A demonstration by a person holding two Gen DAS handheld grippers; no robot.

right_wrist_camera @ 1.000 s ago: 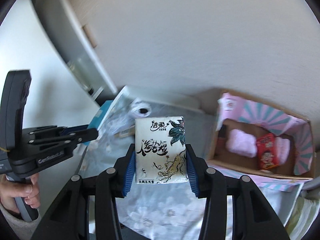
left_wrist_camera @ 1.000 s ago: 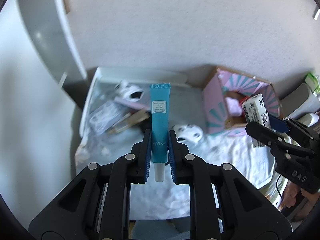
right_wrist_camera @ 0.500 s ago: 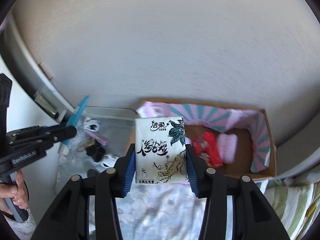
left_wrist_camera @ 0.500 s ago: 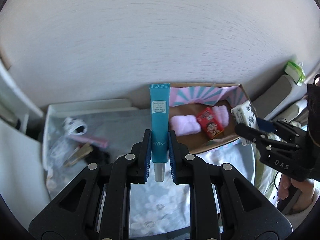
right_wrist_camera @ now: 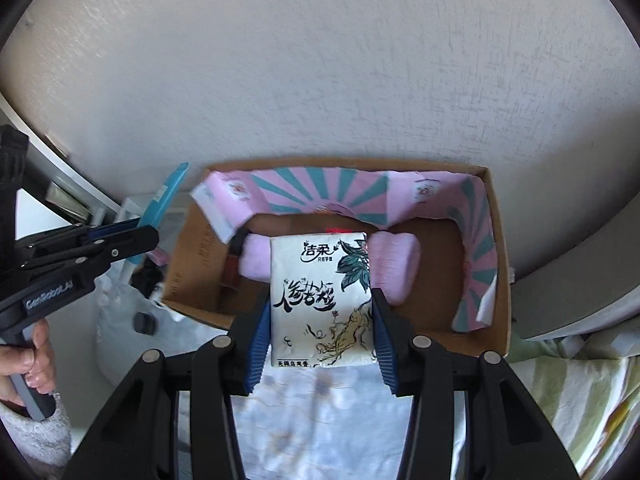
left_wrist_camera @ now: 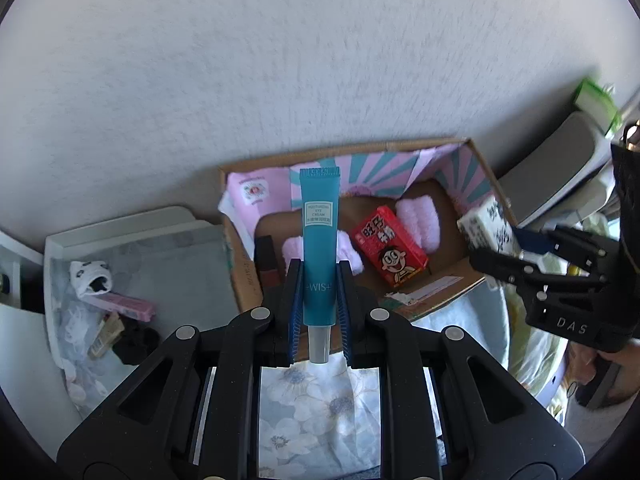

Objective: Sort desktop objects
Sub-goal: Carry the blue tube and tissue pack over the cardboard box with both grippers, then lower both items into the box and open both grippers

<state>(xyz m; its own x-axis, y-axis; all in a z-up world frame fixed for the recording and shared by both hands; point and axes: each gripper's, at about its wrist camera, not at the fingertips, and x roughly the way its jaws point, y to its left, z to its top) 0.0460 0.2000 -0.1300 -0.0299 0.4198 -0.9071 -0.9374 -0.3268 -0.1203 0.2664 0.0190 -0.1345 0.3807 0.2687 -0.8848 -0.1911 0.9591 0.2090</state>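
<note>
My left gripper (left_wrist_camera: 319,276) is shut on a teal cream tube (left_wrist_camera: 319,236), held upright over the near left part of the cardboard box (left_wrist_camera: 478,152). My right gripper (right_wrist_camera: 322,312) is shut on a white tissue pack (right_wrist_camera: 320,300) with black ink drawings, held over the box (right_wrist_camera: 498,248). The box is lined with pink and teal paper and holds pink rolls (left_wrist_camera: 420,220), a red snack pack (left_wrist_camera: 390,246) and a dark lipstick (left_wrist_camera: 266,260). The right gripper with its pack shows at the right of the left wrist view (left_wrist_camera: 486,226). The left gripper with the tube shows at the left of the right wrist view (right_wrist_camera: 160,204).
A white tray (left_wrist_camera: 120,228) left of the box holds a panda sock (left_wrist_camera: 92,278), a pink bar (left_wrist_camera: 124,306) and small dark items. A floral cloth (left_wrist_camera: 316,396) covers the table. Grey and green things (left_wrist_camera: 560,160) stand right of the box. A white wall is behind.
Both grippers have swung from the tray side toward the cardboard box and moved closer to it. Each still holds its item.
</note>
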